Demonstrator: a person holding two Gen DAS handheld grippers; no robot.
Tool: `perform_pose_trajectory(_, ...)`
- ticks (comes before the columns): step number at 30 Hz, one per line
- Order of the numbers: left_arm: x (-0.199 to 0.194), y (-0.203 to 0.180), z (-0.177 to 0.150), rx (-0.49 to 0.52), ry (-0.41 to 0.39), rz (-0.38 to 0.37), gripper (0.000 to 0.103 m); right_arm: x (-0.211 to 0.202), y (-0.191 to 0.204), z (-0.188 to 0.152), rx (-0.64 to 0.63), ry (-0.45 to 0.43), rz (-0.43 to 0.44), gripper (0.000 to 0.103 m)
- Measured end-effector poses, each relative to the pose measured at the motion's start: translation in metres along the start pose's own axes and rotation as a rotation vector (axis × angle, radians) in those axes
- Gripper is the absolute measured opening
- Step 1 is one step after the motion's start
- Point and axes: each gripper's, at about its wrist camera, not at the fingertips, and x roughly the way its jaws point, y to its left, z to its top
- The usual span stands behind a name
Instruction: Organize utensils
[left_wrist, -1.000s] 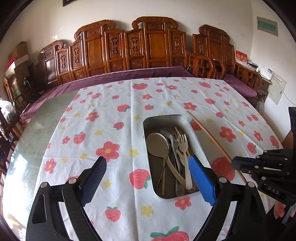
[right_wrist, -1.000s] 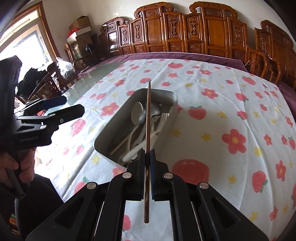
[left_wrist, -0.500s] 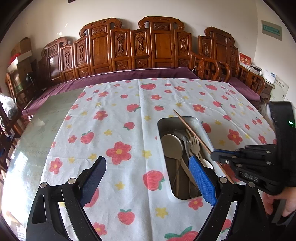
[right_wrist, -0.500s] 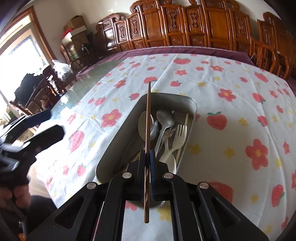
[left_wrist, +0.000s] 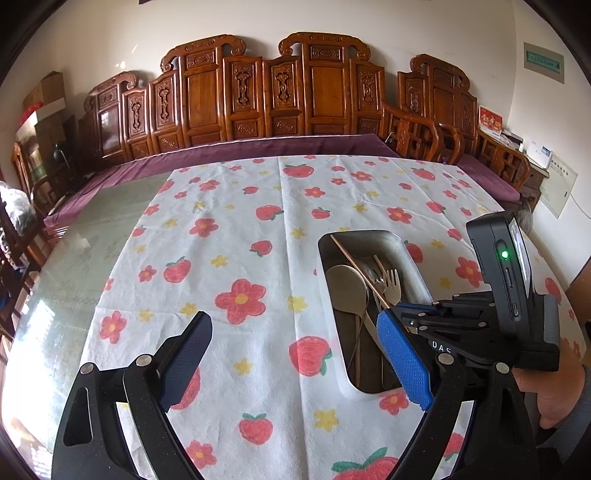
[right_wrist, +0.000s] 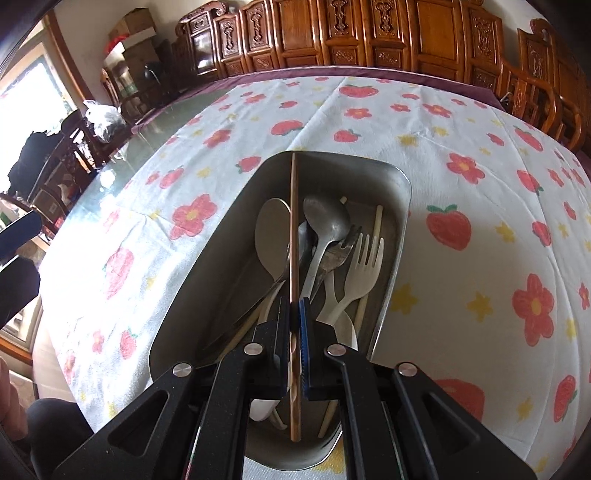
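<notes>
Spoons (right_wrist: 272, 236) and forks (right_wrist: 364, 266) crowd the metal tray (right_wrist: 402, 206); surrounding tablecloth (left_wrist: 240, 229) lies bare

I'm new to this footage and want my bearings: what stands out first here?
The right gripper pinches a brown chopstick over the metal tray of spoons and forks at centre. The tray sits on a white cloth printed with strawberries and flowers. The left gripper hangs open above the cloth, beside the tray.

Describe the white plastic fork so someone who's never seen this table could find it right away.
On the strawberry-print tablecloth sits a metal tray full of utensils. The white plastic fork lies along the tray's right side in the right wrist view, tines toward the far end. It is the only white, matte fork; the fork beside it is dull metal.
</notes>
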Motion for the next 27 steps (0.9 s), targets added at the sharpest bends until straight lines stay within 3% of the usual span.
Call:
perform_pose_trajectory(7,-0.007,-0.006,-0.002,0.0,-0.004,-0.001,0.087,-0.022,-0.001,-0.008,-0.015,-0.046,0.026,0.008)
perform_pose_trajectory(14,-0.025,-0.02,-0.002,-0.003,-0.026,-0.01,0.087,-0.08,-0.006,-0.029,-0.005,-0.146,-0.002,0.008)
perform_pose_trajectory(15,-0.028,-0.023,-0.003,-0.004,-0.029,-0.011,0.087,-0.088,-0.008,-0.032,0.001,-0.159,-0.004,0.011)
perform_pose_trajectory(18,-0.04,-0.034,-0.005,-0.013,-0.037,-0.023,0.087,-0.117,-0.015,-0.045,0.028,-0.203,-0.018,0.037)
perform_pose_trajectory(22,-0.054,-0.049,-0.008,-0.025,-0.038,-0.039,0.089,-0.154,-0.023,-0.064,0.049,-0.243,-0.048,0.059)
perform_pose_trajectory(27,-0.071,-0.069,-0.015,-0.029,-0.052,-0.031,0.096,-0.196,-0.036,-0.087,0.091,-0.291,-0.08,0.08)
